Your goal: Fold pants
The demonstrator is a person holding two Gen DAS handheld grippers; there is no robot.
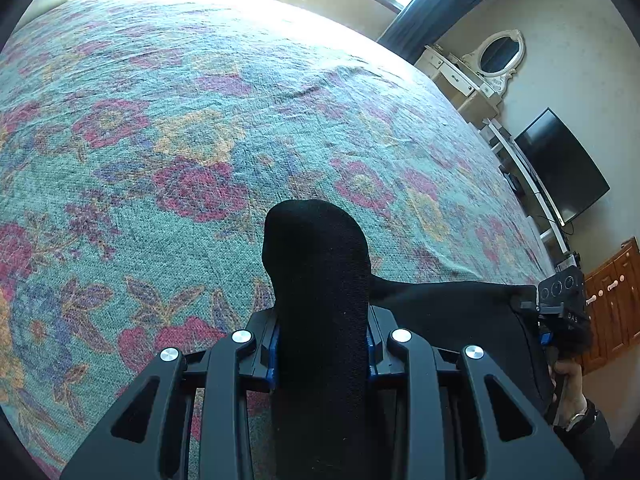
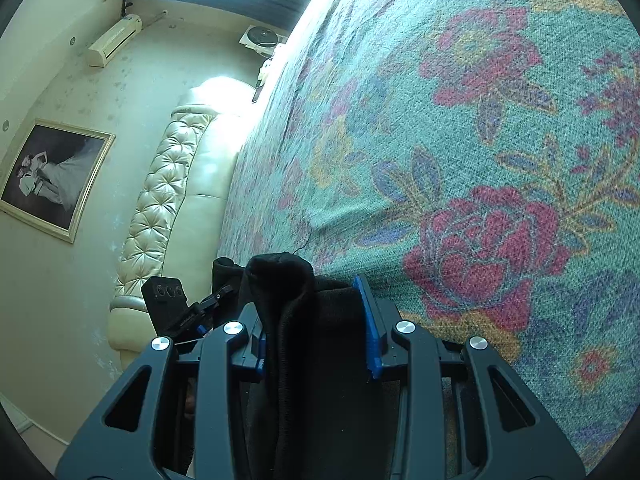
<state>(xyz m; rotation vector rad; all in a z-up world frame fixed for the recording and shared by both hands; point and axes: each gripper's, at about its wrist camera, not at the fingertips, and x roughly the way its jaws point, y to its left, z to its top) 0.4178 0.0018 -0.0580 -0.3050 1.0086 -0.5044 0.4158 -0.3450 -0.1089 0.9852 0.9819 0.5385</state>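
Observation:
The black pants [image 1: 316, 264] are held up off a bed with a floral teal bedspread [image 1: 200, 120]. My left gripper [image 1: 320, 344] is shut on a thick bunched fold of the pants that bulges out past its blue pads. The cloth stretches right to my right gripper [image 1: 560, 300], seen at the frame's right edge. In the right wrist view my right gripper [image 2: 316, 332] is shut on another bunch of the pants [image 2: 288, 300], with its right blue pad [image 2: 370, 328] exposed. The left gripper [image 2: 172, 304] shows at its left.
A tufted cream headboard [image 2: 160, 216] and a framed photo [image 2: 52, 176] stand beyond the bed [image 2: 480, 120]. A dresser with mirror [image 1: 480, 68], a dark TV [image 1: 564, 164] and a wooden cabinet [image 1: 612, 308] line the far wall.

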